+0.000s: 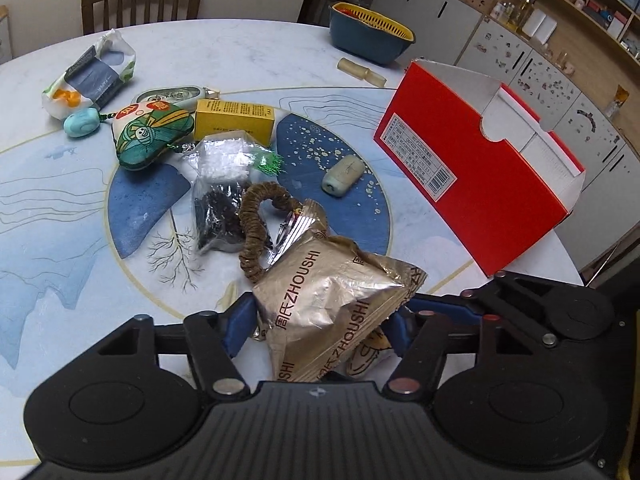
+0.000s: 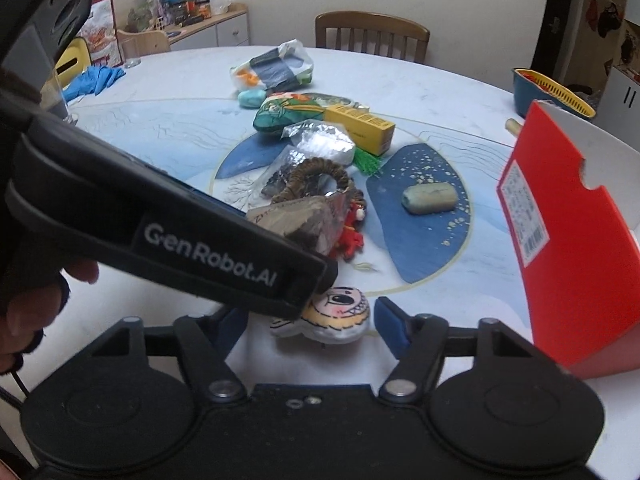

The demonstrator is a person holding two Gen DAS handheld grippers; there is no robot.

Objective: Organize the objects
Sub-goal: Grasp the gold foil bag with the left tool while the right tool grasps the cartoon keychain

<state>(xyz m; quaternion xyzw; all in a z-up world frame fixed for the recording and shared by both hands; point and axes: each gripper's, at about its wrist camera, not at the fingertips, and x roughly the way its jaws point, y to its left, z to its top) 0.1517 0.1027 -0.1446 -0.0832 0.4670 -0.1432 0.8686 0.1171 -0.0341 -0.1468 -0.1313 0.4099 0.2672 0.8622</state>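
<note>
The gold foil packet [image 1: 332, 304] lies at lower centre of the left wrist view, between the blue pads of the left gripper [image 1: 320, 326], which pinch its sides. In the right wrist view, the right gripper [image 2: 310, 322] straddles a small plush face toy [image 2: 332, 314]; its pads stand spread, the right one clear of it. The red box [image 1: 476, 172] stands open at right, near the table edge [image 1: 560, 256]; bare tabletop lies between it and the central clutter.
</note>
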